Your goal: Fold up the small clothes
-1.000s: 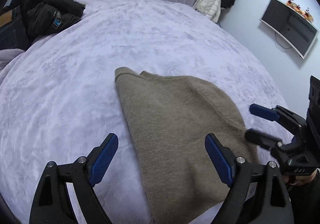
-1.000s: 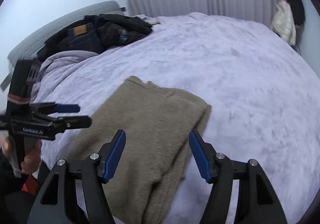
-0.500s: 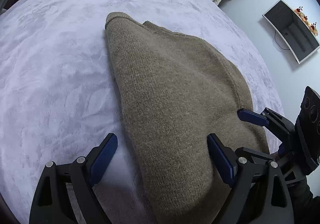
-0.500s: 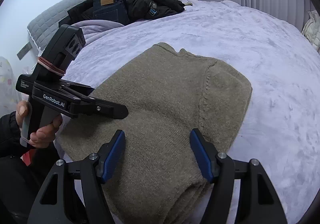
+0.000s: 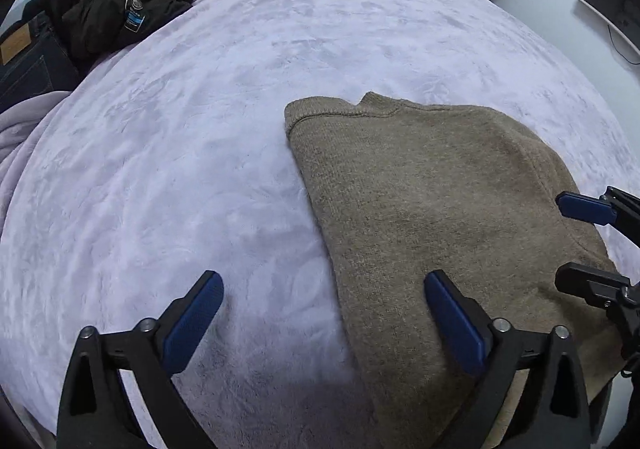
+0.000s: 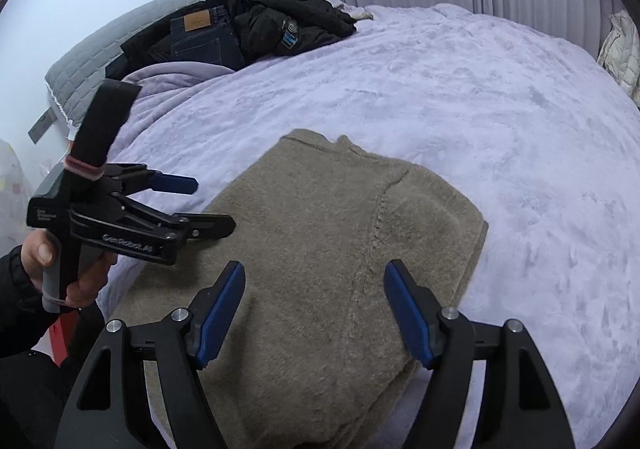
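I hold my left gripper [image 5: 322,319] spread over the sweater's [image 5: 440,217] left edge, with bare lavender blanket [image 5: 180,169] stretching left and far. The folded sweater lies near me on the bed, and my right gripper [image 6: 314,309] hangs spread and empty above it. The lettering on the left tool's arm is too blurred to read.

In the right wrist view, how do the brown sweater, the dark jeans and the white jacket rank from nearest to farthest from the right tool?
Measured from the right tool:
1. Brown sweater: directly under and ahead of the tool, on the bed.
2. Dark jeans: far left, in the clothes pile near the headboard.
3. White jacket: far right edge, beyond the bed by the curtains.
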Available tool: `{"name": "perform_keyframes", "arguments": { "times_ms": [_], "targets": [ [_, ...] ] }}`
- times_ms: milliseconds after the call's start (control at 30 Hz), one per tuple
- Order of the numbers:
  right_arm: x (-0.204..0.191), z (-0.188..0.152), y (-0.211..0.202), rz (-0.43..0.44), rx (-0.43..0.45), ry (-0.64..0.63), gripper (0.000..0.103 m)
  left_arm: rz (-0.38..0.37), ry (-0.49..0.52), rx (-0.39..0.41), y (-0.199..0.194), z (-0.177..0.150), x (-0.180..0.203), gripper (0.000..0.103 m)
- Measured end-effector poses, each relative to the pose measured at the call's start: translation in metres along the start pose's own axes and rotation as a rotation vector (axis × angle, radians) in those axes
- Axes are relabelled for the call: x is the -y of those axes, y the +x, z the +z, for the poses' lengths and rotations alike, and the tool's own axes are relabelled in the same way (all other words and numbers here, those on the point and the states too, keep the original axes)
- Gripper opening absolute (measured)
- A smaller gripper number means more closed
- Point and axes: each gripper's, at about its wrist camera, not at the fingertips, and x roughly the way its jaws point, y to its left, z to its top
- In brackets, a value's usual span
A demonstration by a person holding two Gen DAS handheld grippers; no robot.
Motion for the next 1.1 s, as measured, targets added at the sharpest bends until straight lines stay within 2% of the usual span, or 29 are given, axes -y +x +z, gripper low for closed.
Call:
{"name": "perform_keyframes", "arguments": {
  "times_ms": [100, 200, 300, 433, 500, 533, 567, 633, 700, 800, 867, 967, 1033, 1100],
  "targets": [
    [0.010, -0.007, 0.010, 0.021, -0.012, 0.017, 0.075, -0.076, -0.058, -0.028, 0.006, 0.000, -0.014, 0.103],
    [0.010, -0.007, 0.006, 0.031, 0.000, 0.012, 0.075, -0.107, -0.088, -0.017, -0.005, 0.006, -0.018, 0.103],
    [0.013, 0.002, -0.007, 0.065, 0.020, 0.029, 0.075, -0.076, -0.086, 0.024, -0.014, 0.024, -0.018, 0.103],
    [0.017, 0.026, -0.010, 0.073, 0.060, 0.019, 0.076, -0.006, -0.077, -0.048, 0.016, 0.048, -0.012, 0.103],
    [0.022, 0.036, 0.005, 0.109, 0.023, 0.028, 0.076, 0.021, -0.053, -0.069, 0.031, 0.050, -0.008, 0.103],
    [0.026, 0.038, 0.014, 0.094, -0.002, 0.032, 0.075, 0.036, -0.037, -0.076, 0.037, 0.050, -0.006, 0.103],
    [0.032, 0.039, 0.026, 0.045, -0.040, 0.037, 0.075, 0.041, -0.026, -0.082, 0.043, 0.049, -0.005, 0.103],
    [0.043, 0.035, 0.041, -0.007, -0.085, 0.050, 0.075, 0.023, -0.041, -0.096, 0.050, 0.048, -0.008, 0.103],
    [0.053, 0.030, 0.042, 0.020, -0.073, 0.085, 0.075, 0.003, -0.057, -0.107, 0.050, 0.049, -0.011, 0.103],
    [0.051, 0.031, 0.026, 0.006, -0.050, 0.104, 0.075, -0.023, -0.072, -0.087, 0.030, 0.049, -0.015, 0.103],
    [0.042, 0.029, 0.008, -0.007, -0.027, 0.091, 0.075, -0.059, -0.075, -0.046, 0.006, 0.045, -0.013, 0.103],
    [0.018, 0.018, -0.028, 0.071, 0.028, 0.063, 0.076, -0.089, -0.033, 0.003, -0.028, 0.028, 0.000, 0.103],
    [0.000, 0.008, -0.043, 0.124, 0.042, 0.031, 0.076, -0.093, 0.002, 0.010, -0.039, 0.015, 0.013, 0.103],
    [-0.019, -0.005, -0.052, 0.139, 0.036, -0.014, 0.076, -0.093, 0.027, -0.005, -0.043, 0.000, 0.024, 0.103]
  ]
}}
